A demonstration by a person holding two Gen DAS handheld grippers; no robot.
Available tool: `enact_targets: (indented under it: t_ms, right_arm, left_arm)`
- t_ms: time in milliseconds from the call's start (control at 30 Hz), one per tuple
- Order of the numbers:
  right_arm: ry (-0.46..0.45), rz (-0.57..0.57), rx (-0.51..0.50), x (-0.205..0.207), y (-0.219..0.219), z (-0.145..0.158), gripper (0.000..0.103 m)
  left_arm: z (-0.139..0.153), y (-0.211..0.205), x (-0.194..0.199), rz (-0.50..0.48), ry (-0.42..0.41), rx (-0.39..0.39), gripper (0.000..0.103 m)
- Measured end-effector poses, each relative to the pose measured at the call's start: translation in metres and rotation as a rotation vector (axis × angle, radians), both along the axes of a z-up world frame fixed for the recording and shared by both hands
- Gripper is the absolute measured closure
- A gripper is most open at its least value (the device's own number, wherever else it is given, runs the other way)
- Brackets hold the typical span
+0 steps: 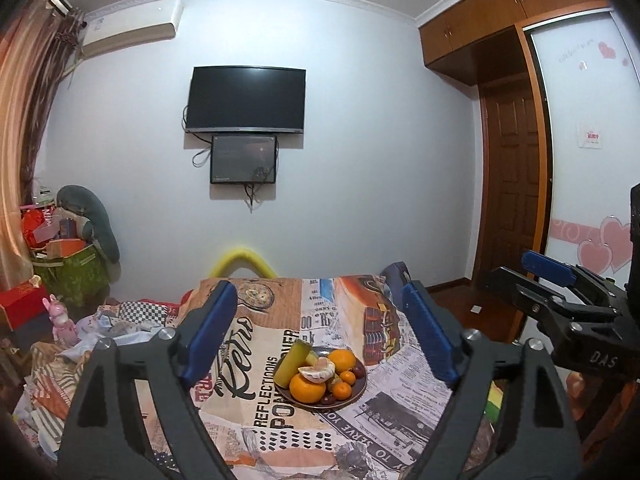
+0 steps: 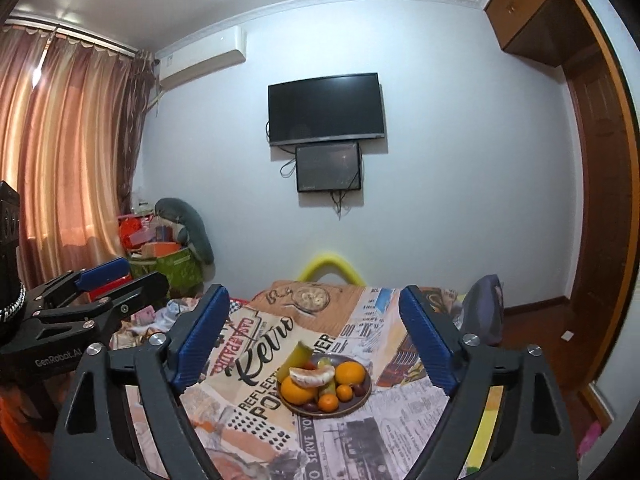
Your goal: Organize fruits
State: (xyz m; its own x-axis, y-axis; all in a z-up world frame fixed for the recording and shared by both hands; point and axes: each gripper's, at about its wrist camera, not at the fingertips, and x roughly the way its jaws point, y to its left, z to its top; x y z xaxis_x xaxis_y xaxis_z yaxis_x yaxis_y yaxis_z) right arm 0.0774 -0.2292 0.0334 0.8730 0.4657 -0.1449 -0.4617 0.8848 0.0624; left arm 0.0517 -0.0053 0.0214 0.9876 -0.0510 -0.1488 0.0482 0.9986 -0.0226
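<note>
A dark round plate (image 1: 357,394) (image 2: 362,400) sits on a table with a printed newspaper-style cloth (image 1: 260,412) (image 2: 248,404). It holds large oranges (image 1: 307,388) (image 2: 295,390), small tangerines (image 1: 342,391) (image 2: 328,402), a peeled citrus (image 1: 318,372) (image 2: 311,376), a yellow-green banana piece (image 1: 292,362) (image 2: 294,358) and dark red fruits (image 1: 359,371). My left gripper (image 1: 320,338) is open and empty, held above and before the plate. My right gripper (image 2: 316,340) is open and empty, likewise. Each gripper shows at the edge of the other's view (image 1: 560,292) (image 2: 100,292).
A yellow padded chair back (image 1: 243,261) stands behind the table. Boxes, a green bag (image 1: 72,276) and a pink toy (image 1: 62,322) clutter the left. A dark bag (image 2: 484,308) sits at the table's right end. A TV (image 1: 246,100) hangs on the wall.
</note>
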Motion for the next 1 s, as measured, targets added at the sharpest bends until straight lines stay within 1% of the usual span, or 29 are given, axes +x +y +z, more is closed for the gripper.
enact_targets:
  t_ms: [67, 133, 433, 1000]
  right_arm:
    - [0.000, -0.004, 0.001, 0.000, 0.002, -0.001, 0.012]
    - [-0.007, -0.018, 0.005, -0.003, 0.002, -0.002, 0.000]
    - [0.001, -0.022, 0.001, -0.010, 0.000, -0.004, 0.000]
    - [0.007, -0.034, 0.013, -0.015, -0.005, -0.004, 0.000]
  left_arm:
    - [0.000, 0.002, -0.002, 0.009, -0.004, -0.004, 0.007]
    - [-0.001, 0.005, -0.004, 0.019, -0.007, -0.015, 0.004]
    - [-0.005, 0.011, -0.008, 0.040, 0.003, -0.024, 0.003]
    - [-0.008, 0.007, -0.007, 0.031, 0.003, -0.005, 0.002]
